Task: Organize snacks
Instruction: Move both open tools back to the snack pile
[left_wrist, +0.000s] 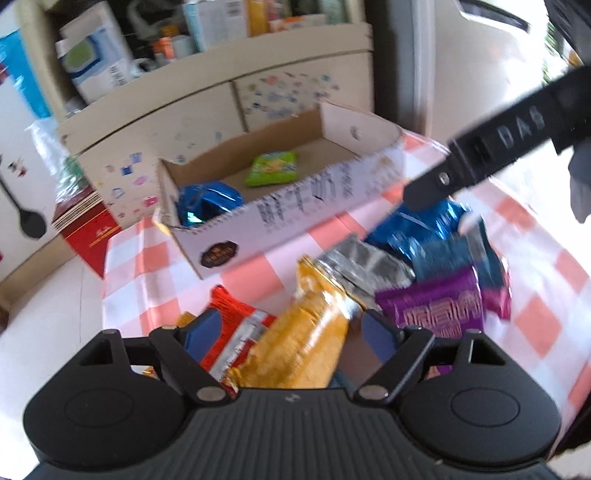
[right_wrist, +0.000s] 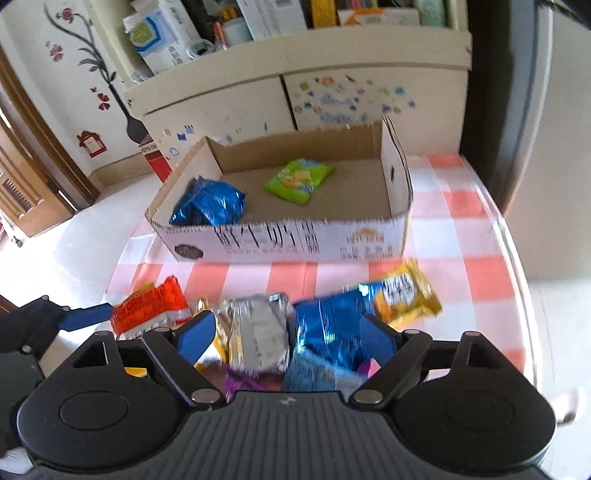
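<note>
A pile of snack packets lies on the checked tablecloth (right_wrist: 461, 206). My left gripper (left_wrist: 290, 332) is open low over it, with a yellow packet (left_wrist: 303, 339) and a red packet (left_wrist: 232, 321) between its fingers, neither gripped. My right gripper (right_wrist: 288, 332) is open over a silver packet (right_wrist: 258, 332) and a blue packet (right_wrist: 328, 325). A purple packet (left_wrist: 432, 306) and a yellow-orange packet (right_wrist: 406, 295) lie beside them. The cardboard box (right_wrist: 295, 243) behind the pile holds a blue packet (right_wrist: 210, 206) and a green packet (right_wrist: 299, 181).
A cream cabinet (right_wrist: 221, 107) with stickers stands behind the table, its top crowded with cartons. A red box (left_wrist: 88, 232) sits on the floor at the left. A wooden door (right_wrist: 33, 177) is at far left. The table's right edge (right_wrist: 517, 258) is near.
</note>
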